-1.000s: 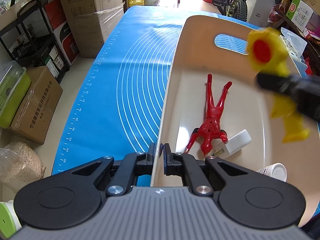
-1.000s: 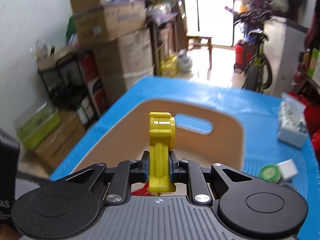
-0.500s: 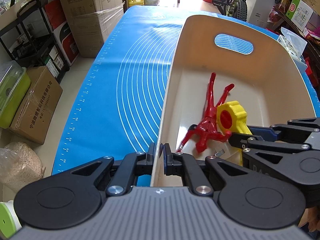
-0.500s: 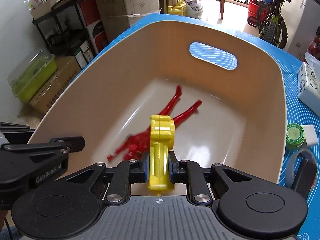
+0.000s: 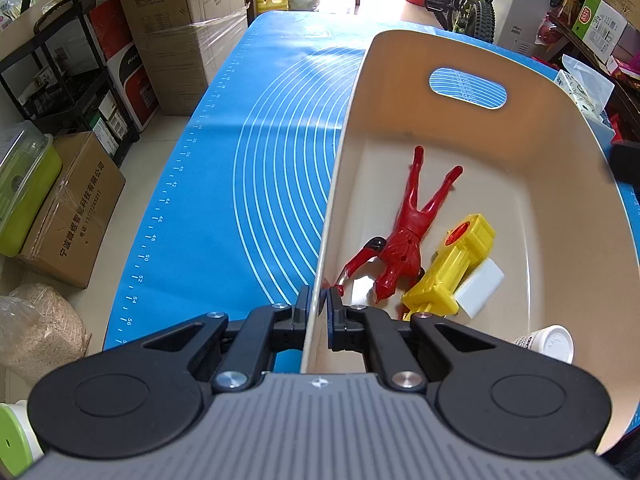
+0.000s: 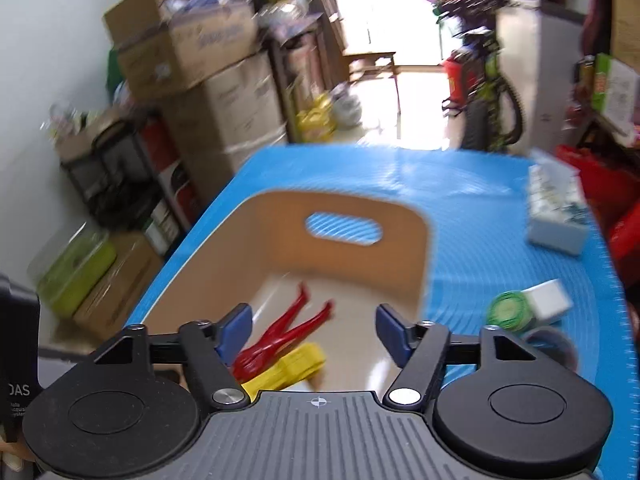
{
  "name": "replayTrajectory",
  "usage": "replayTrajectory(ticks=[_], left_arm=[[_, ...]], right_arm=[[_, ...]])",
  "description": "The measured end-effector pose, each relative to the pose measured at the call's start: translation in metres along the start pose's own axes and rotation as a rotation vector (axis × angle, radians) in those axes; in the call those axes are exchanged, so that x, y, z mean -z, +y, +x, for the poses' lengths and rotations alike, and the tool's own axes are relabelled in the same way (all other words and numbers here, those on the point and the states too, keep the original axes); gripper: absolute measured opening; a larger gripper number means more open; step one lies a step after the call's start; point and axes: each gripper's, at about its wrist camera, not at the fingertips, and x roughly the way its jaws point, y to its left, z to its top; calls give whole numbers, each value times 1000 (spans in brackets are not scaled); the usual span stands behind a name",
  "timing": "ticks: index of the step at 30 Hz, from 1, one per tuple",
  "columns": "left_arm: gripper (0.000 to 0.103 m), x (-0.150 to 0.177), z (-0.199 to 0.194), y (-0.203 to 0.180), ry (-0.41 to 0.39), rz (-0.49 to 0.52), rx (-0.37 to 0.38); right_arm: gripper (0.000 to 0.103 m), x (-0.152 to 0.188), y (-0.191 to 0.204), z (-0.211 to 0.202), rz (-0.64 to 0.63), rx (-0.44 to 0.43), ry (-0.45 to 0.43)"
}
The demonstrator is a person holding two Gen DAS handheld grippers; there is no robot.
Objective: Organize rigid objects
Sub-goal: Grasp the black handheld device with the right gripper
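left gripper (image 5: 318, 306): clenched on the near side wall of the beige bin (image 5: 560, 152), one finger outside and one inside, holding it steady.
right gripper (image 6: 314, 330): released, jaws spread wide with nothing between them, above the near end of the bin; this view is blurred.
yellow toy (image 5: 450, 266): lies flat on the bin floor, touching the red figure (image 5: 404, 236) and resting partly over a white block (image 5: 478, 288).
handling: likely light, hard moulded plastic, stiff, a bit slick; the narrow middle bar looks the best place to pinch.
still outside: a green-lidded jar (image 6: 508, 312) and a white cube (image 6: 548, 302) on the blue mat (image 5: 248, 168), right of the bin.
cube: rigid with flat faces, probably easy to pinch across opposite sides.
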Motion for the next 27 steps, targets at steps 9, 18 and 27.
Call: replayTrajectory(ticks=[9,18,27], left_arm=[[9,0,0,0,0,-1,0],[9,0,0,0,0,0,0],[9,0,0,0,0,0,0]], right_arm=[[81,15,-76,-20,111,183,-54],[81,61,-140,14,253,307,27],[80,97,-137,36,234,338,90]])
